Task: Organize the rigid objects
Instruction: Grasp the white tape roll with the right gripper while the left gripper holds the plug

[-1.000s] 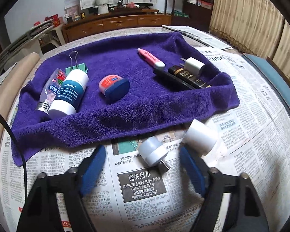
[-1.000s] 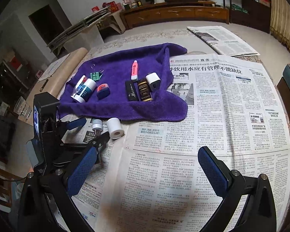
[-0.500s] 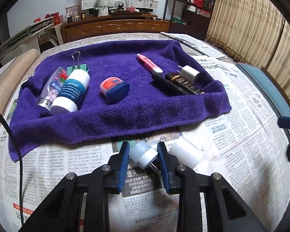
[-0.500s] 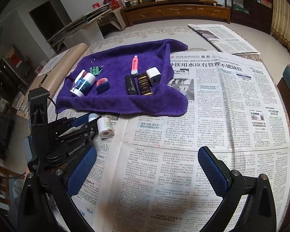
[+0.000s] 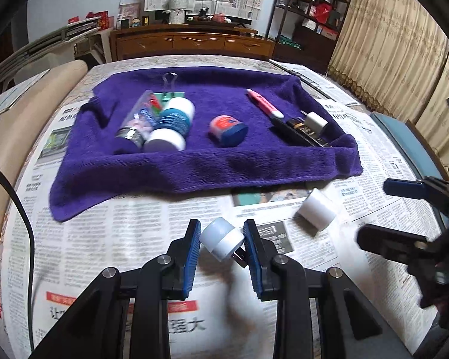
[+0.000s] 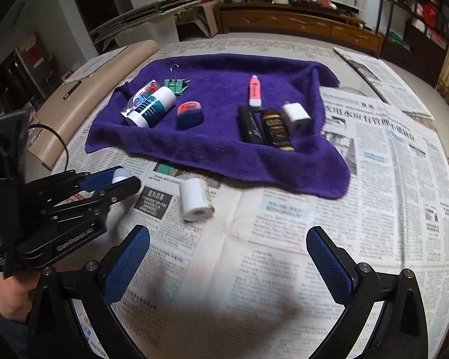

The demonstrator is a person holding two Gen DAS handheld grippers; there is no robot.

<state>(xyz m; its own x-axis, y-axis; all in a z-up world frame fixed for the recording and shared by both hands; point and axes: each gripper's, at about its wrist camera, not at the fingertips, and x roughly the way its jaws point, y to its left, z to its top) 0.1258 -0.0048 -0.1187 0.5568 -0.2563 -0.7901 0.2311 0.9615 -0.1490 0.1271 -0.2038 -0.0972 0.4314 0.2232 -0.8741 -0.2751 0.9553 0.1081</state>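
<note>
Just in front of the purple towel (image 5: 200, 164), over the newspaper (image 5: 104, 239) on the counter, the left gripper (image 5: 221, 240) has its jaws clamped on a small white plug adapter (image 5: 221, 237). Near the towel's front edge a white roll (image 6: 194, 199) lies on its side. The right gripper (image 6: 227, 264) hangs further from the towel, jaws wide apart, holding nothing. On the towel rest a white bottle (image 6: 152, 106) and a pink pen (image 6: 255, 91).

Both low wrist views share the purple towel (image 5: 194, 161)
</note>
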